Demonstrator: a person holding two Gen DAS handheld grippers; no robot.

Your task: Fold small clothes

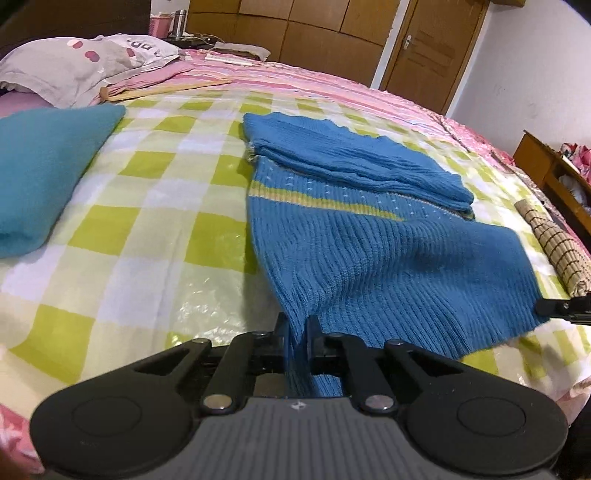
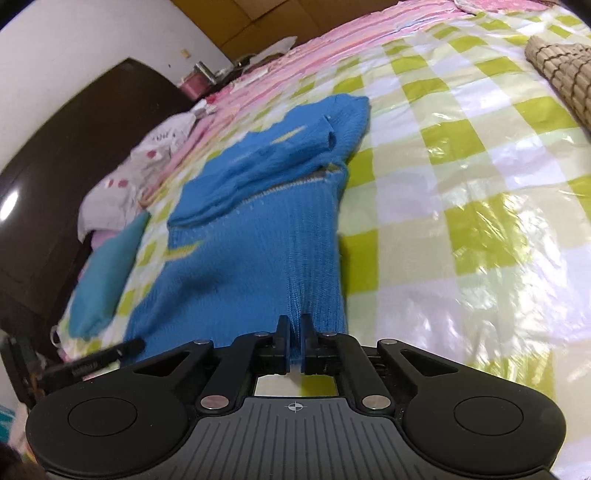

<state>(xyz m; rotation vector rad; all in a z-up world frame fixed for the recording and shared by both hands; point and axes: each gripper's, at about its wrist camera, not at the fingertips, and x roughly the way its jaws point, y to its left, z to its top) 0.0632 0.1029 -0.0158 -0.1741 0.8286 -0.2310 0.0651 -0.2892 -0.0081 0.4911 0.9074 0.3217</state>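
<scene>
A blue ribbed knit sweater (image 1: 369, 236) with a yellow stripe lies on the green-and-white checked bed cover (image 1: 147, 206), its sleeves folded across the chest. My left gripper (image 1: 297, 325) is shut on the sweater's bottom hem at its left corner, lifting it slightly. My right gripper (image 2: 293, 326) is shut on the sweater (image 2: 258, 236) at the hem's other corner. The right gripper's fingertip (image 1: 554, 308) shows at the right edge of the left wrist view; the left gripper's fingertip (image 2: 125, 349) shows at the lower left of the right wrist view.
A teal folded garment (image 1: 44, 173) lies left of the sweater. A grey spotted pillow (image 1: 74, 66) and a dark headboard (image 2: 66, 166) are at the bed's head. A rolled bamboo mat (image 1: 554, 247) lies near the right edge. Wooden wardrobe doors (image 1: 314, 29) stand behind.
</scene>
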